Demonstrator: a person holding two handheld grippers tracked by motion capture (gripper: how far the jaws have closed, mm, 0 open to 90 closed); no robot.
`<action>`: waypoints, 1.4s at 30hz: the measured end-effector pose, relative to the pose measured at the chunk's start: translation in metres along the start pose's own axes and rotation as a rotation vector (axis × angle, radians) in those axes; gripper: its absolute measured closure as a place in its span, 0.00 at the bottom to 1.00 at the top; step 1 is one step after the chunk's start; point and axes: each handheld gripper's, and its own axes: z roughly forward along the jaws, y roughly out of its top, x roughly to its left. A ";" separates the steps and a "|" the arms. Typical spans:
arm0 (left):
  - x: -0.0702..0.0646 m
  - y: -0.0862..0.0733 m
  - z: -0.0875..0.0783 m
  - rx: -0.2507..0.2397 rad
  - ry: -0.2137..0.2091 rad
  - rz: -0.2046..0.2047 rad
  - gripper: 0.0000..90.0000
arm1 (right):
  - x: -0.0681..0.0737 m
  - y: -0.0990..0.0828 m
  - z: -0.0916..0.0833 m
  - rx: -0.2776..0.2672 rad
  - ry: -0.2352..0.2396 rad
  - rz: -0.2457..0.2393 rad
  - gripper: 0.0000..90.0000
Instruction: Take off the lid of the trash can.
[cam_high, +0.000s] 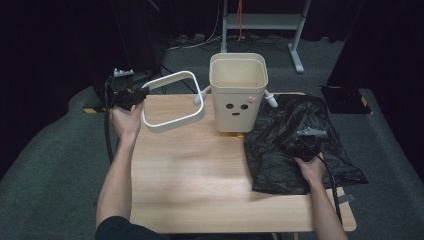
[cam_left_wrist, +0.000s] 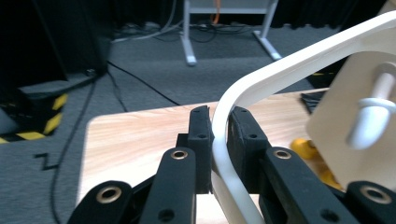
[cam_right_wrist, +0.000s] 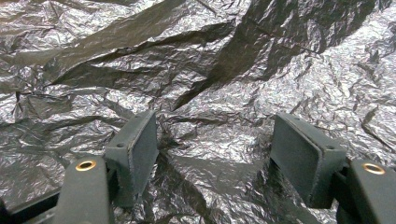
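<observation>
We've got the left tongs (cam_high: 134, 96) clamped on the cream rim ring (cam_high: 172, 101), right at its rounded corner. In the left gripper view the ring (cam_left_wrist: 243, 95) runs straight up between the 2 black pads and curves off to the upper right, with both pads pressed against it. In the high view the ring looks lifted and tilted over the back-left part of the wooden surface (cam_high: 200, 175), just beside the bin (cam_high: 238, 92).

The right tongs (cam_high: 306, 145) sit low over the black bag (cam_high: 295, 145), which lies spread on the right side of the surface, its near edge hanging a bit past the surface's side. In the right gripper view the 2 pads stand wide apart with crinkled plastic (cam_right_wrist: 201, 70) between and all around them; we can't see them pinching any of it.

Materials: the ring is smooth, matte plastic, a rounded-square hoop. The bin is the same cream colour, a tapered square tub with a little face on the front, 2 dark eyes, a small mouth, a pink dot on its cheek, stubby white arms sticking out, and yellow feet. The bag is thin, shiny, heavily wrinkled film. We can't make out any readable writing anywhere.
</observation>
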 end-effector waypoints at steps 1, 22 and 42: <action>0.000 -0.001 0.001 0.004 0.003 0.003 0.88 | 0.000 0.000 0.000 0.000 0.000 0.000 0.35; 0.007 -0.025 0.005 0.025 0.054 0.017 0.88 | 0.000 0.000 0.000 0.001 -0.004 0.001 0.35; 0.017 -0.046 0.008 0.036 0.083 -0.005 0.88 | 0.001 0.000 -0.001 0.002 -0.007 0.004 0.35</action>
